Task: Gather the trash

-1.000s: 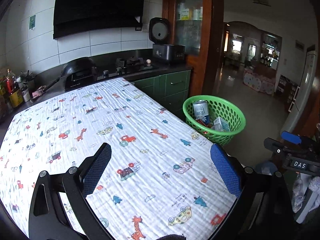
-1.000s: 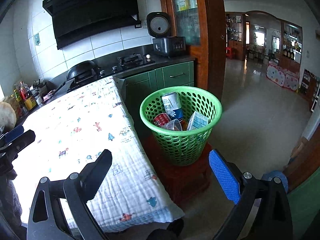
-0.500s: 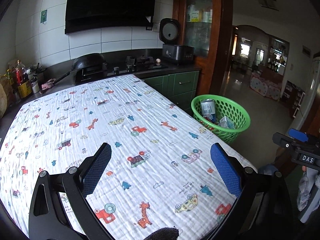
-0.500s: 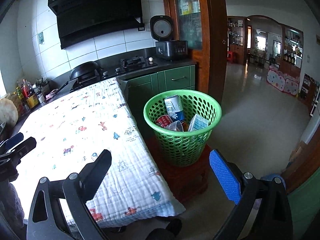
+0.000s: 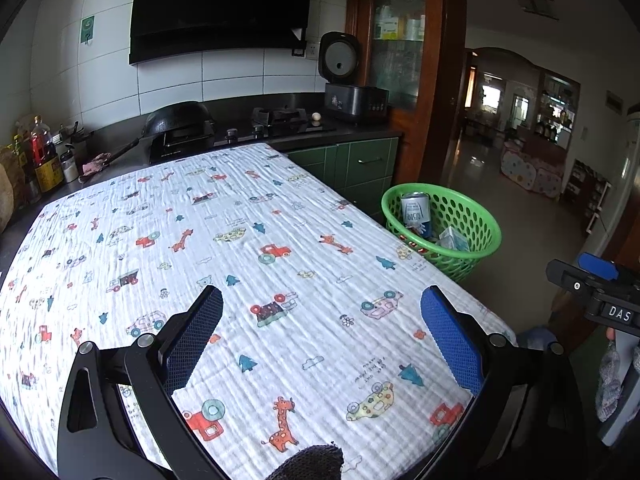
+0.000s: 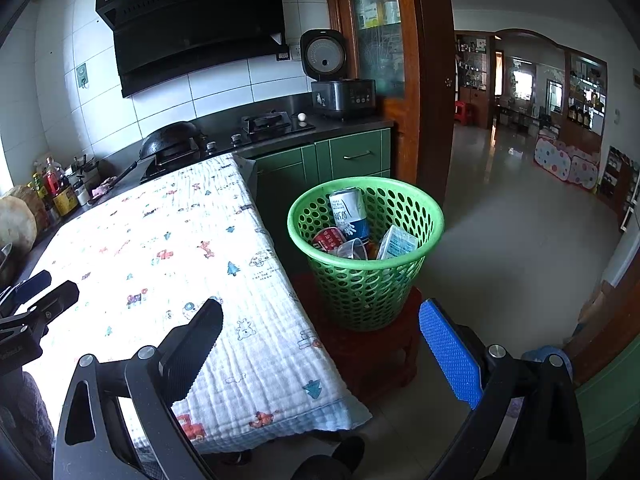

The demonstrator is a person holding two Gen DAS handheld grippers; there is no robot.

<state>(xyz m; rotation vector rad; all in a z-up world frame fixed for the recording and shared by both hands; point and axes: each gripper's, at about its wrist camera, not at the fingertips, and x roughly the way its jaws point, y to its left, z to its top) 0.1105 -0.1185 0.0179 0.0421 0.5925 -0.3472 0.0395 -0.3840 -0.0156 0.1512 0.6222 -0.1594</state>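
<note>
**A:** Two grippers, both empty. At the bottom of the left wrist view the left gripper (image 5: 320, 332) hangs over the printed tablecloth (image 5: 240, 248) with its fingers spread wide apart; the right gripper (image 6: 320, 344) at the bottom of its own view is spread just as wide, nothing between the pads.

**B:** And the trash?

**A:** All I can see sits in the green basket (image 6: 416, 280), centre of the right view, on a red stool (image 6: 384, 352) beside the table. Left to right inside: a red can (image 6: 328, 238) lying low, a clear plastic cup (image 6: 354, 249), a blue-and-white can (image 6: 349, 213) standing tilted behind, a pale carton (image 6: 396, 243) leaning on the rim.

**B:** How would they handle?

**A:** Light, I judge. Cans are smooth and dent easily, so pinch mid-body gently; the cup is flimsy, so take its rim; the carton is soft, so grip its flat sides.
</note>
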